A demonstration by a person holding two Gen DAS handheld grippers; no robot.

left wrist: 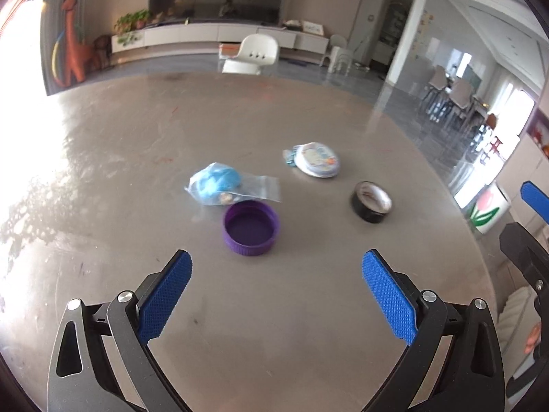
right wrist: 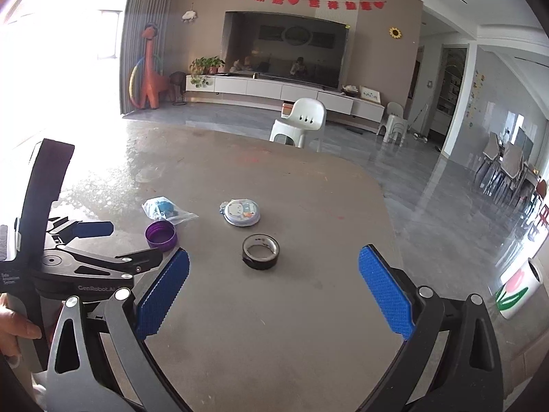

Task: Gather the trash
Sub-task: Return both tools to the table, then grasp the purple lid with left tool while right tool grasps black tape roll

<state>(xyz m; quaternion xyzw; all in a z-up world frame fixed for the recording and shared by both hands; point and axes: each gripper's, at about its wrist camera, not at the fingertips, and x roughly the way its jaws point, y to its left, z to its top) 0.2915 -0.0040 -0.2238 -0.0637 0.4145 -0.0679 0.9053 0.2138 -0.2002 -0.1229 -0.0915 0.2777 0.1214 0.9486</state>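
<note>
— Ahead of my left gripper point(left wrist: 276, 267), what lies on the table point(left wrist: 274, 326)?

— Just beyond its blue fingertips point(left wrist: 178, 267) I see a purple cap point(left wrist: 251, 228), open side up; behind that, touching or nearly so, a clear bag point(left wrist: 228, 187) with something blue inside; further off to the right a round flat packet point(left wrist: 317, 159); a black tape roll point(left wrist: 371, 202) sits right of the cap, apart from it.

— And the jaws?

— Spread wide, holding nothing, on both; my right gripper point(right wrist: 274, 267) is also parted and empty above the table; the tape roll point(right wrist: 260, 251) lies just ahead of it, between the lines of its fingers; the packet point(right wrist: 241, 212) beyond; cap point(right wrist: 161, 235) and bag point(right wrist: 166, 210) off to its left, beside the left gripper point(right wrist: 92, 230).

— Anything else?

— A hand point(right wrist: 13, 322) on the left gripper's grip, at the frame edge.
</note>
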